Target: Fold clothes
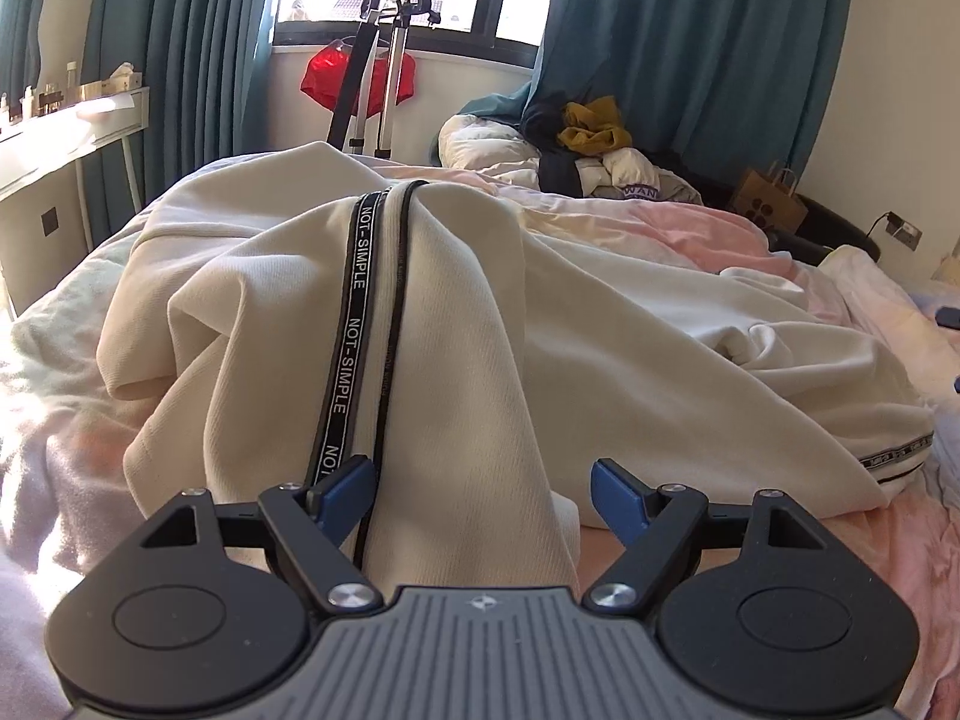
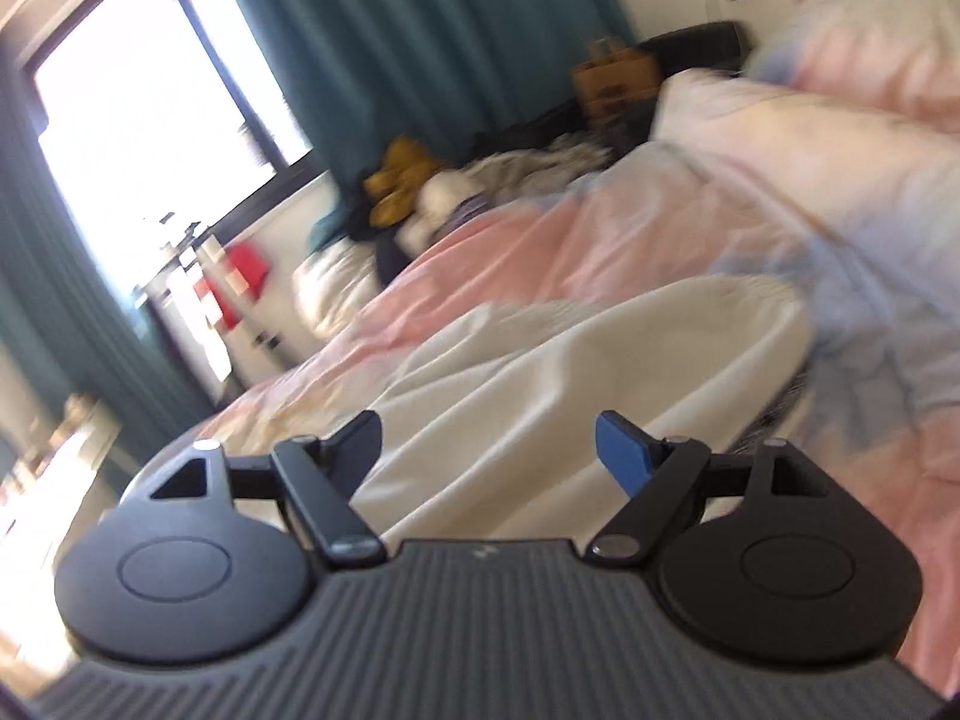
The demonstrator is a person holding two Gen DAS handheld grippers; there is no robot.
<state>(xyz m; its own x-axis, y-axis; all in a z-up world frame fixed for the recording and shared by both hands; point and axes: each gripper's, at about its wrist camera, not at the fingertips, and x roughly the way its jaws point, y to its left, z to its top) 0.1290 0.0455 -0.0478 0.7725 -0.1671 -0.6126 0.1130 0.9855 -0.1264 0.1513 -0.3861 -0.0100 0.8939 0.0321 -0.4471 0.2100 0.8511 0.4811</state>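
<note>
A cream garment (image 1: 456, 324) with black "NOT-SIMPLE" tape strips (image 1: 351, 312) lies bunched on a bed with pink and white bedding (image 1: 708, 228). My left gripper (image 1: 480, 489) is open, low over the garment's near end, with cloth lying between its blue pads (image 1: 615, 495). In the tilted, blurred right wrist view, my right gripper (image 2: 489, 444) is open just above the same cream garment (image 2: 540, 372), holding nothing.
A pile of clothes (image 1: 591, 138) lies at the bed's far end near teal curtains (image 1: 690, 42). A tripod (image 1: 375, 72) and a red garment (image 1: 324, 75) stand under the window. A white desk (image 1: 66, 138) is on the left. A paper bag (image 1: 771, 201) sits far right.
</note>
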